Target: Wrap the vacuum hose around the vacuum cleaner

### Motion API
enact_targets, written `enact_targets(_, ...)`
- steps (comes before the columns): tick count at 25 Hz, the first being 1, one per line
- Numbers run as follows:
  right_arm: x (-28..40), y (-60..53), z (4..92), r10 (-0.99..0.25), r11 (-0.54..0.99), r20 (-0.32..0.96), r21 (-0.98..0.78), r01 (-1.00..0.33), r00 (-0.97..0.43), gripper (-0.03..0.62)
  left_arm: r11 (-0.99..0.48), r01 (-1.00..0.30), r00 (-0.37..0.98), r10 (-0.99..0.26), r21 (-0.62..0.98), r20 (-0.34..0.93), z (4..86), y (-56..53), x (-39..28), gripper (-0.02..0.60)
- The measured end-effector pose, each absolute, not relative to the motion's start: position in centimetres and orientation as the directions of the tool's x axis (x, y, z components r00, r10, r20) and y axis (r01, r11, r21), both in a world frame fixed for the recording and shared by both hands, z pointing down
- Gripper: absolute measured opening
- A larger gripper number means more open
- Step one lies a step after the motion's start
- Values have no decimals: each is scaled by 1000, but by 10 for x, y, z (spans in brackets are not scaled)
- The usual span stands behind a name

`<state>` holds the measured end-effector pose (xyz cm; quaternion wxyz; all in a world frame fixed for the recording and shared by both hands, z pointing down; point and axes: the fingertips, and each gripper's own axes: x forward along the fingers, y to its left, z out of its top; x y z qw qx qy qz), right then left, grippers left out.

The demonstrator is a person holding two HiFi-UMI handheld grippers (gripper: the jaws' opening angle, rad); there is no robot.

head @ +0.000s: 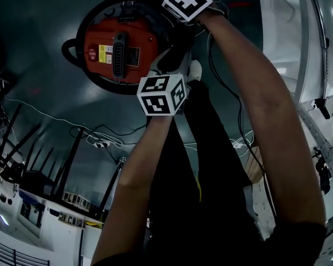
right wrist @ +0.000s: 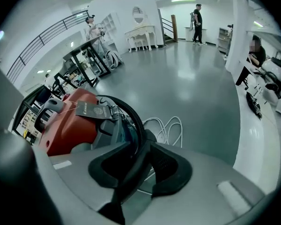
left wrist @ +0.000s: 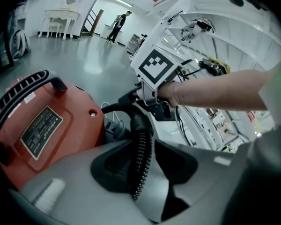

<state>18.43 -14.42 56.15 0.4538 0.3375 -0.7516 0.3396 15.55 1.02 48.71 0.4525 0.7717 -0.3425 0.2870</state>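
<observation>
We are looking straight down on the vacuum cleaner, and it is sitting on the glossy grey floor with its red top facing up at us. Both arms are reaching down to its right-hand edge.

The left claw is working at the edge of the vacuum cleaner nearest us. It is pinching the vacuum hose, and the black ribbed tube is running up between the two pads. Past the pads, the hose is bending away beside the red body towards the other hand.

The right claw is working at the far edge of the vacuum cleaner. It is also pinching the hose, with its pads squeezing in on a thin stretch of it. From there the ribbed tube is arching up and over the back of the red body, close against the casing.

A white cable is lying in loose loops on the floor just beyond the vacuum cleaner. Well beyond the vacuum cleaner, a person is standing at the far end of the hall.
</observation>
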Motion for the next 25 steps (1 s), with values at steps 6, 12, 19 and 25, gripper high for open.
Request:
enact_targets(6,181,-147,548,-262,474,844,-310,-824,-469,124,-358,-797,591,-290,487,753,483,15,155,164)
enact_targets(12,175,-141,546,-274,500,825,-317,-806,-494,114,-375,-810,570,-315,452,759,478,12,155,166)
enact_targets(19,185,-140,542,-311,477,812,-316,-820,-494,110,-381,-807,574,-322,452,753,475,14,155,160)
enact_targets(25,189,-138,539,-366,457,800,-291,-841,-476,87,-351,-818,563,-324,456,760,477,14,155,158)
